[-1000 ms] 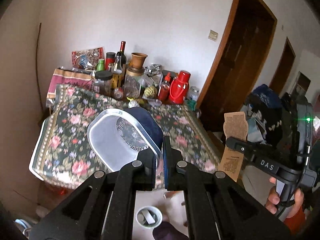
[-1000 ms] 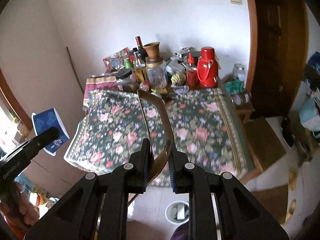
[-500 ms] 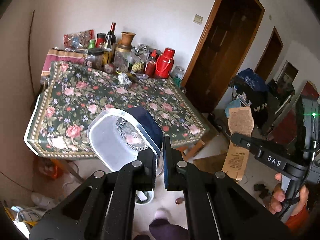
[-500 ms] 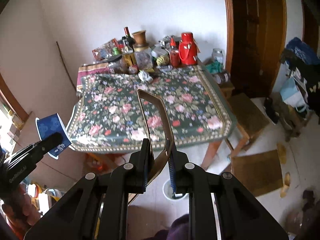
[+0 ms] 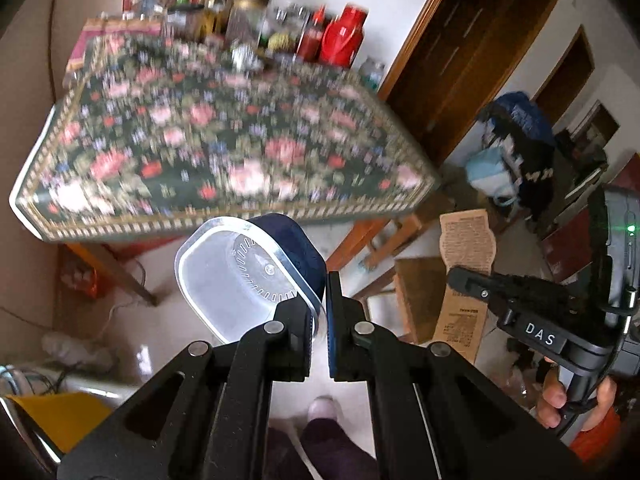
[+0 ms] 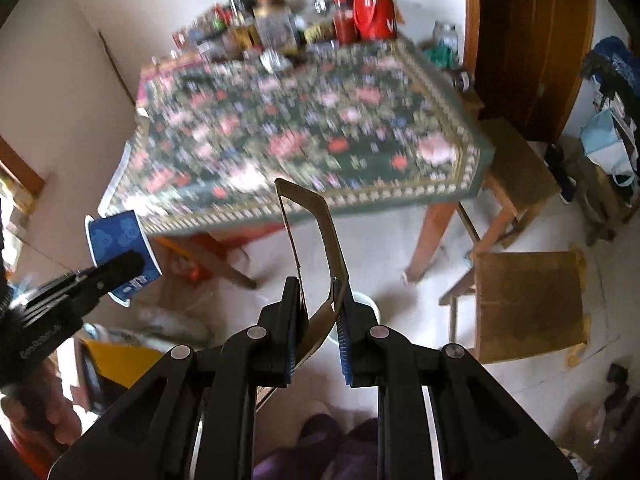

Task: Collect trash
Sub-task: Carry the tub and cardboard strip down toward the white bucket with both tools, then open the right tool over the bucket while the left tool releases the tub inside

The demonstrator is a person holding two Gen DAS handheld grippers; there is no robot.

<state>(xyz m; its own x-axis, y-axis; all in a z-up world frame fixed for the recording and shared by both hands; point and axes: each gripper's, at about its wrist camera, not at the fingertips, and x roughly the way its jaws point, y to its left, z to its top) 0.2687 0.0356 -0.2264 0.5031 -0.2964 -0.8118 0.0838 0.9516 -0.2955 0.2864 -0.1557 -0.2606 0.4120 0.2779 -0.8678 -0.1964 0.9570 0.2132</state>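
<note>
My left gripper (image 5: 320, 300) is shut on the rim of a blue paper cup (image 5: 244, 280), whose white inside faces the camera. In the right wrist view the same cup (image 6: 116, 240) and left gripper (image 6: 128, 260) show at the left edge. My right gripper (image 6: 318, 308) is shut on a flattened brown carton (image 6: 312, 240) that sticks up from between its fingers. In the left wrist view the carton (image 5: 466, 248) shows printed text, with the right gripper (image 5: 454, 276) below it. A white bin (image 6: 366, 302) on the floor peeks out behind the right fingers.
A table with a floral cloth (image 5: 224, 148) stands ahead, with bottles, jars and a red flask (image 6: 374, 12) at its far side. Wooden stools (image 6: 528, 304) stand to the right, by a brown door (image 5: 472, 52). A person's legs (image 6: 320, 448) are below, and a yellow thing (image 5: 60, 416) lies at lower left.
Both grippers have come down and tilted toward the floor. The table has slid up in both views and more floor shows. Cup and carton stay gripped.
</note>
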